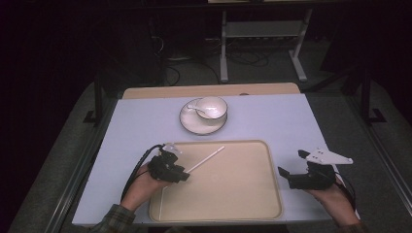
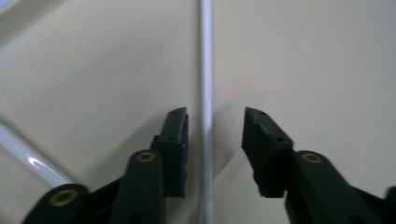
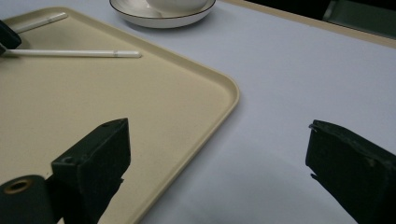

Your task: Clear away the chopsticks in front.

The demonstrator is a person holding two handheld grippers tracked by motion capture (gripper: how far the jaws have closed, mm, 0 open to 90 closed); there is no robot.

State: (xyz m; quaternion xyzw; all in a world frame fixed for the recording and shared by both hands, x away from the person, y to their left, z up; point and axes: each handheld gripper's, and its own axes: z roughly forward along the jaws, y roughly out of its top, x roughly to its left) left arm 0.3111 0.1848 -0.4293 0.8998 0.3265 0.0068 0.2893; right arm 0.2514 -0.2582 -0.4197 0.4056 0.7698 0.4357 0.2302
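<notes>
Resting low over the left edge of the flat beige plastic tray (image 1: 252, 204), your left gripper (image 1: 184, 176) has its jaws parted a little, with the thin white plastic rod (image 1: 206, 160) running between them and neither pad pressing on it. In the left gripper view the rod (image 2: 206, 93) lies flat on the tray floor, and a second white stick (image 2: 25, 156) lies nearby at the left. From there the rod slants toward the tray's far edge. It looks light, stiff and smooth, so it will likely roll or slip; take it near its middle, pads square across it. Beyond the tray's far edge sits a white cup on a dark-rimmed saucer (image 1: 189, 127). At the tray's right edge, your right gripper (image 1: 286, 175) hovers over the pale table (image 1: 291, 121), jaws wide and empty.
</notes>
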